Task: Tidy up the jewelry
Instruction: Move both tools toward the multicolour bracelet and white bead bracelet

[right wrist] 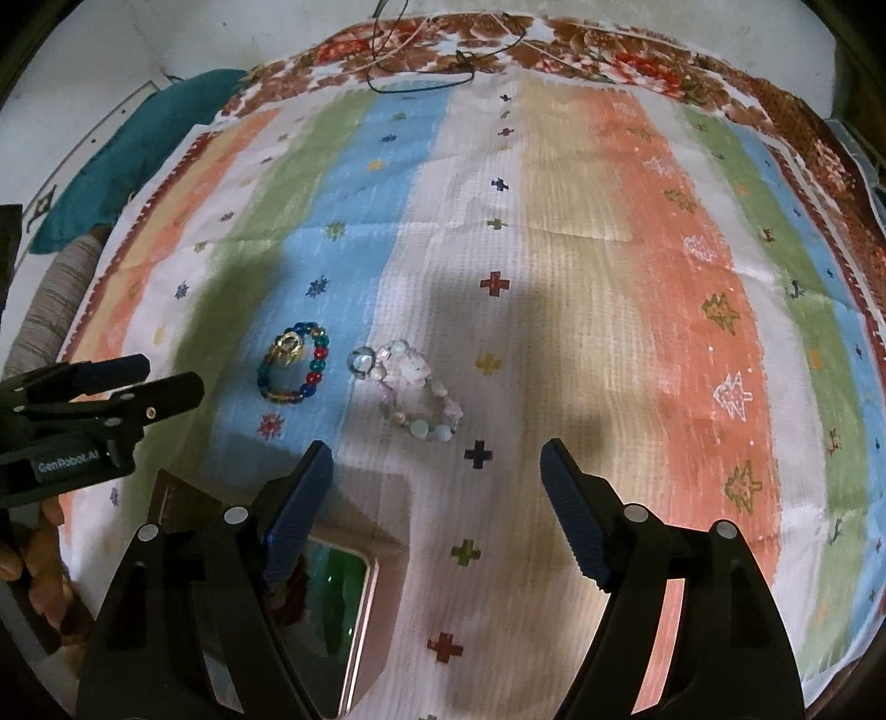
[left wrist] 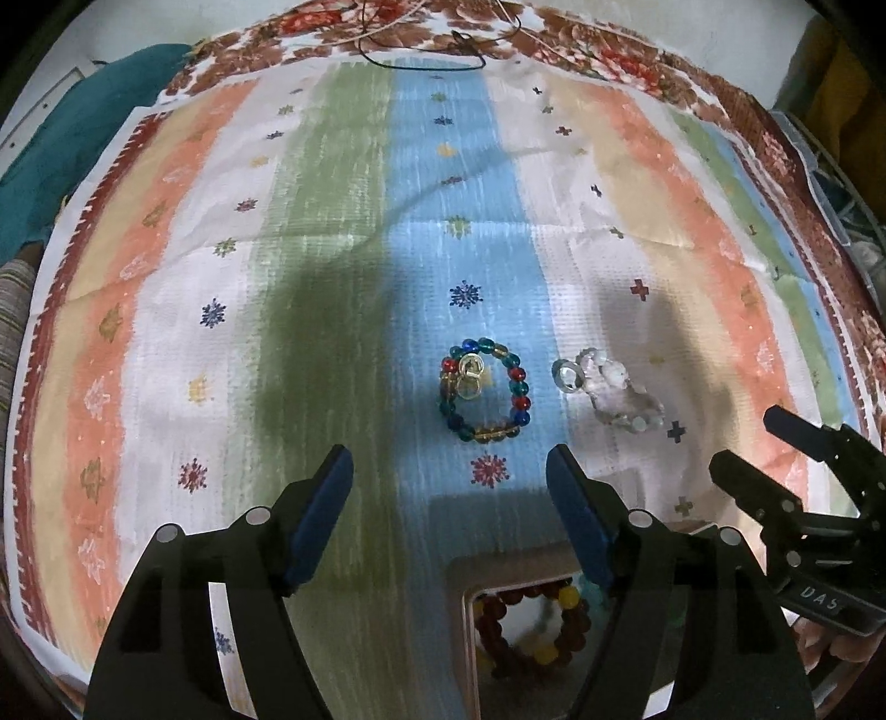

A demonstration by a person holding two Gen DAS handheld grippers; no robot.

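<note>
A multicoloured bead bracelet (left wrist: pixel 486 391) with gold rings inside it lies on the striped cloth (left wrist: pixel 277 232); it also shows in the right wrist view (right wrist: pixel 294 366). To its right lies a pale white-pink bead bracelet (left wrist: pixel 614 393) with a clear ring, also in the right wrist view (right wrist: pixel 412 390). A small box (left wrist: pixel 470 581) below holds a brown and yellow bead bracelet (left wrist: pixel 534 626). My left gripper (left wrist: pixel 449 471) is open and empty, just short of the coloured bracelet. My right gripper (right wrist: pixel 436 462) is open and empty, just short of the pale bracelet.
The box (right wrist: pixel 362 587) shows at lower left in the right wrist view. A black cord (left wrist: pixel 421 52) lies at the far edge on a floral cloth. A teal cloth (left wrist: pixel 61 160) lies at far left. The right gripper (left wrist: pixel 775 459) appears in the left view.
</note>
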